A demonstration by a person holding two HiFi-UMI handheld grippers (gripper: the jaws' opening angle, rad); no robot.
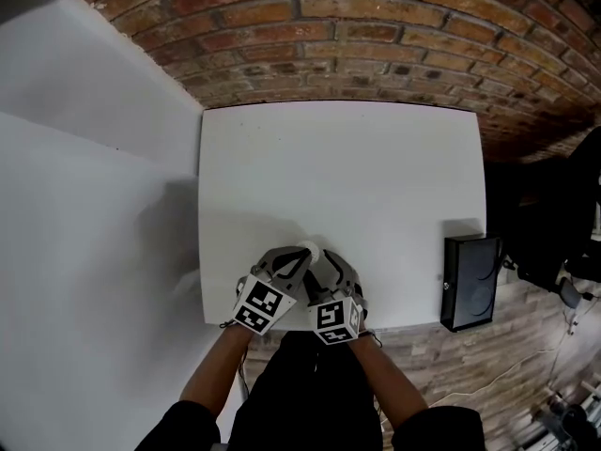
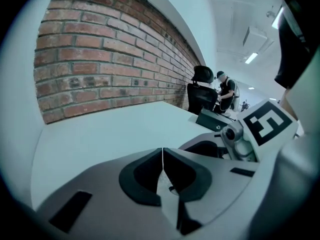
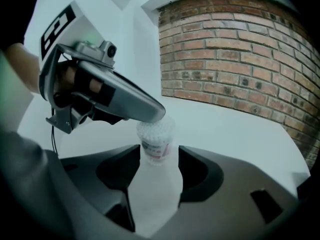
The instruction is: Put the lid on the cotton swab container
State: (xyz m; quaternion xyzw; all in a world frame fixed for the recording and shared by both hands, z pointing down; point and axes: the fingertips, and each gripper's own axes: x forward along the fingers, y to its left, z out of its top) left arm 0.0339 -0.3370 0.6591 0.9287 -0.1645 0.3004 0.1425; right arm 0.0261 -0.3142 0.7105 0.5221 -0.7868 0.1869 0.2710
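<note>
The cotton swab container (image 3: 156, 140), a small clear tub packed with white swab heads and bearing a label, stands on the white table (image 1: 357, 177) near its front edge. My right gripper (image 3: 159, 156) is shut on its sides. A clear lid seems to cap it, though its edge is hard to make out. My left gripper (image 3: 152, 115) comes in from the left with its tip resting on the container's top. In the left gripper view that gripper (image 2: 162, 154) has its pads pressed together, with nothing seen between them. From the head view both grippers (image 1: 302, 254) (image 1: 326, 263) meet around the container (image 1: 309, 248).
A black box (image 1: 470, 282) lies at the table's right front corner, also seen from the left gripper (image 2: 215, 120). A brick wall (image 1: 376, 36) runs behind the table. A black chair (image 2: 202, 91) and a person (image 2: 227, 90) are far beyond the right end.
</note>
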